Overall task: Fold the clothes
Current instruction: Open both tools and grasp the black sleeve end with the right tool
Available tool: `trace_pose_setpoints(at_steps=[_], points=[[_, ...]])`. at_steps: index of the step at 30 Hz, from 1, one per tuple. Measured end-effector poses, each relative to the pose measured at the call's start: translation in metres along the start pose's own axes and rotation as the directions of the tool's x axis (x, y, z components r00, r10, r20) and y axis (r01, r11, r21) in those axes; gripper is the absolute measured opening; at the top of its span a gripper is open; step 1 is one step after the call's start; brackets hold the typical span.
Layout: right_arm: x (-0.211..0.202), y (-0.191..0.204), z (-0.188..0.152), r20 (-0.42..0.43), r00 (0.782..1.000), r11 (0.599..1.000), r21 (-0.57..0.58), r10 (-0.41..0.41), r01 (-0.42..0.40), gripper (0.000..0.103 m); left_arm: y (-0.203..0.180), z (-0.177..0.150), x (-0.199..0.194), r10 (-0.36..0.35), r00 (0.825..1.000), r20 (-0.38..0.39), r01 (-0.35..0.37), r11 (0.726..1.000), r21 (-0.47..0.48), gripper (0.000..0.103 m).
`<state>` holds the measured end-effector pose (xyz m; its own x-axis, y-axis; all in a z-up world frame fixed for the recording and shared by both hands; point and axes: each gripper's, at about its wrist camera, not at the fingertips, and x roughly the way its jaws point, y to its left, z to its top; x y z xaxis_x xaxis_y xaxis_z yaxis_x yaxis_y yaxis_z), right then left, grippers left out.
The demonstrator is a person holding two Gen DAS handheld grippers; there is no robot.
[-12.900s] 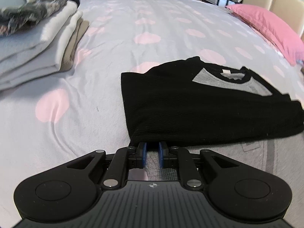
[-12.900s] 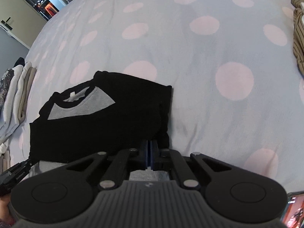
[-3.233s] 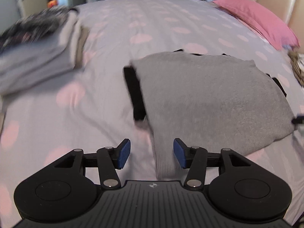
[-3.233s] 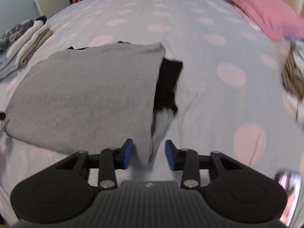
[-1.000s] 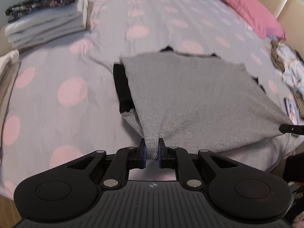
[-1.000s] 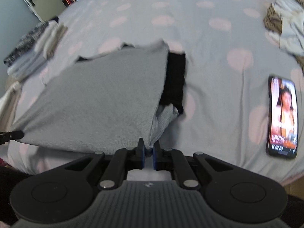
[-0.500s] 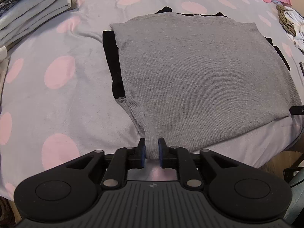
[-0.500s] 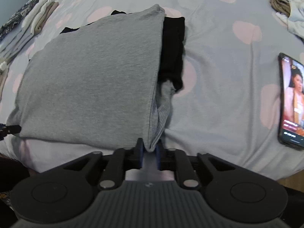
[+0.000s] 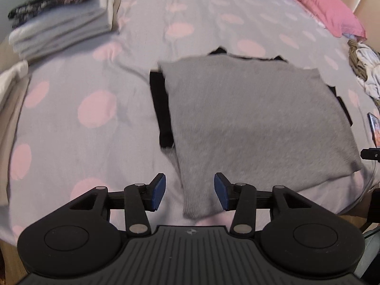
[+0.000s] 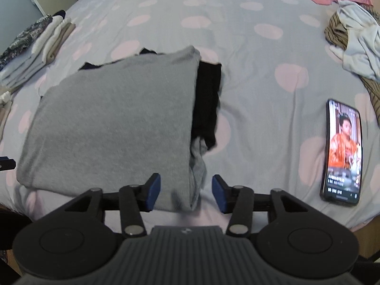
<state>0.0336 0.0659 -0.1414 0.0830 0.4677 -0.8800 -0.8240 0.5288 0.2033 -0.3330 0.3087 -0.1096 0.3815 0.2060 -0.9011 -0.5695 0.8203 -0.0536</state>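
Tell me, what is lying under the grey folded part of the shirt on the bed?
Black fabric of the same garment pokes out beneath the grey panel along both sides and the far edge. How far it reaches underneath cannot be seen: it is covered.

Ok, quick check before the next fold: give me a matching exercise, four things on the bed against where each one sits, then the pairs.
Things:
1. grey garment
2. phone
3. folded stack
4. pink pillow

Places:
A. far right corner of the bed, by the headboard
B. far left of the bed
C. near edge of the bed, a corner between each gripper's fingers
D. flat on the sheet, screen lit, right of the garment

Pairs: 1-C, 2-D, 3-B, 4-A

The left gripper and the right gripper are both opening; no pad presses the cloth.
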Motion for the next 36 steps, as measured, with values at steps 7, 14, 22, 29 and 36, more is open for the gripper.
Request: trace_pose_setpoints(at_steps=[7, 14, 22, 29, 36], points=[[-0.004, -0.010, 0.042, 0.002, 0.998, 0.997, 0.043, 0.067, -0.067, 0.063, -0.009, 0.039, -0.008, -0.030, 0.998, 0.057, 0.027, 0.999, 0.039, 0.051], [0.030, -0.031, 0.085, 0.020, 0.996, 0.986, 0.141, 0.092, -0.094, 0.063, 0.003, 0.070, 0.019, -0.006, 0.995, 0.096, 0.005, 1.000, 0.012, 0.051], [0.082, -0.051, 0.108, 0.032, 0.994, 0.975, 0.195, 0.102, -0.106, 0.063, 0.030, 0.067, 0.054, -0.011, 0.997, 0.078, 0.018, 0.995, -0.099, 0.051], [0.112, -0.051, 0.101, 0.004, 0.993, 0.970, 0.216, 0.117, -0.116, 0.051, 0.031, 0.066, 0.068, -0.013, 0.999, 0.044, 0.017, 0.995, -0.095, 0.051], [0.106, -0.047, 0.099, 0.028, 0.988, 0.966, 0.208, 0.154, -0.156, 0.017, 0.021, 0.068, 0.063, -0.001, 0.997, 0.075, 0.004, 0.999, -0.044, 0.051]])
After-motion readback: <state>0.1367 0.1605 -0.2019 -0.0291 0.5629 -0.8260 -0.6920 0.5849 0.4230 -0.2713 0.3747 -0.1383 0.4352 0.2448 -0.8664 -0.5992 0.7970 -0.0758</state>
